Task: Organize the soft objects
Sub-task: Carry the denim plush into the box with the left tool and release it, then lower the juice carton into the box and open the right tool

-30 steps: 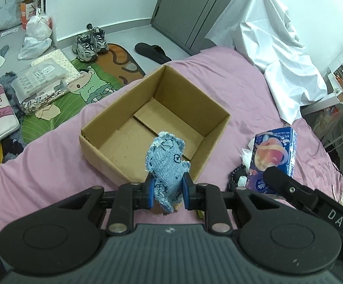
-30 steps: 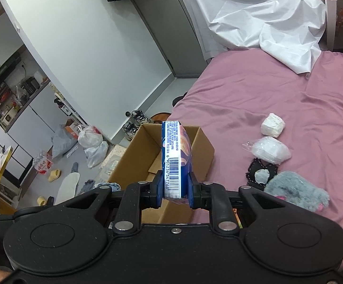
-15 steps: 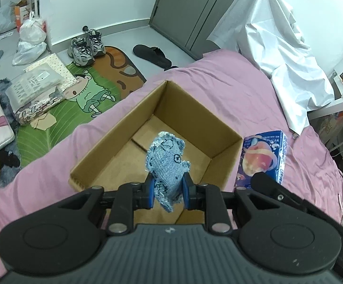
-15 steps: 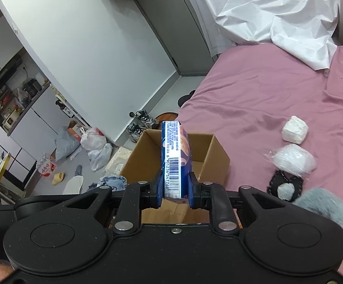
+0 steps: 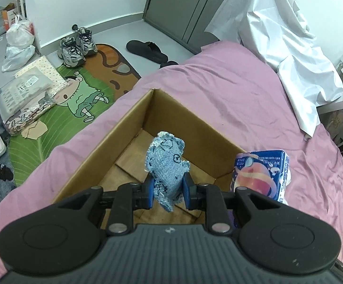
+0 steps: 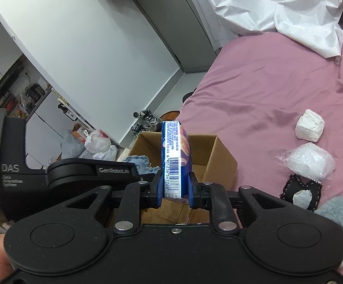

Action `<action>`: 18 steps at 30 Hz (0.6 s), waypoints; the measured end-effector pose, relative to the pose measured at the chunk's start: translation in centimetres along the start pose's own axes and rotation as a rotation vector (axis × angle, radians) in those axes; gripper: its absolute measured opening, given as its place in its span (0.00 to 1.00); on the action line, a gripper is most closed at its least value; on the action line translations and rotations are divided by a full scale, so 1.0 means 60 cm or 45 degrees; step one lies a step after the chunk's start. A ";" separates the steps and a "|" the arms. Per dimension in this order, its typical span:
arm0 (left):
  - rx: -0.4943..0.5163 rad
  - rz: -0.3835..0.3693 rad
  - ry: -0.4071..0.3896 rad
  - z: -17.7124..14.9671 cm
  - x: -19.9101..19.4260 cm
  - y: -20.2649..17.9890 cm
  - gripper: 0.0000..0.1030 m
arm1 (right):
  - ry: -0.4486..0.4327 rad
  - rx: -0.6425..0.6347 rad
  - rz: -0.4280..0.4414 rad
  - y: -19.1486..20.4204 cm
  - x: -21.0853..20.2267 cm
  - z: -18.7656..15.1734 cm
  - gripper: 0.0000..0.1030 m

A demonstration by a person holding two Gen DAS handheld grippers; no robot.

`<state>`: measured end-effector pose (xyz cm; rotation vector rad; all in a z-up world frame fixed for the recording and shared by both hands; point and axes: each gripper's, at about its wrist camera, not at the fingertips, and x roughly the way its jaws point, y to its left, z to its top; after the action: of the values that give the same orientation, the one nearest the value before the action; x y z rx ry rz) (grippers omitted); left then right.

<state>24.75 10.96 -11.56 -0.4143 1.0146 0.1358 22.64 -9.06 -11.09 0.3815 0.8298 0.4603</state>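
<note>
My left gripper (image 5: 167, 193) is shut on a small blue denim pouch (image 5: 166, 163) and holds it above the open cardboard box (image 5: 124, 127) on the pink bed. My right gripper (image 6: 175, 191) is shut on a blue tissue pack with a peach print (image 6: 175, 156), held upright over the box's right side (image 6: 221, 161). The tissue pack also shows in the left wrist view (image 5: 262, 172), just past the box's right corner. The denim pouch (image 6: 136, 162) and the left gripper body (image 6: 76, 172) show at the left in the right wrist view.
On the bed to the right lie a white wad (image 6: 309, 127), a bagged white item (image 6: 309, 161), a black stitched patch (image 6: 301, 193) and a grey fluffy thing (image 6: 339, 222). A white sheet (image 5: 284, 42) drapes the far bed end. Shoes (image 5: 76, 45), bags and mats lie on the floor.
Both grippers have moved forward over the box with their loads. The box now lies directly under the denim pouch, and the tissue pack has come close beside the left gripper.
</note>
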 end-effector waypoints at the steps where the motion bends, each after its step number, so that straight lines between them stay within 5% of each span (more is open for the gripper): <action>1: 0.002 0.001 0.002 0.002 0.005 -0.001 0.22 | 0.001 0.002 0.001 -0.001 0.003 0.000 0.19; 6: 0.034 0.038 -0.001 0.008 0.026 -0.008 0.25 | 0.018 0.021 -0.005 -0.008 0.018 -0.001 0.19; 13: 0.010 0.033 0.001 0.013 0.025 -0.002 0.46 | 0.028 0.076 0.020 -0.017 0.029 0.003 0.19; 18: 0.004 0.043 -0.015 0.016 0.006 0.000 0.52 | 0.011 0.076 0.013 -0.016 0.037 0.003 0.22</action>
<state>25.70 11.32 -11.43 -0.3933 1.0103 0.1671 24.31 -8.72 -12.82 0.4392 0.8520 0.4473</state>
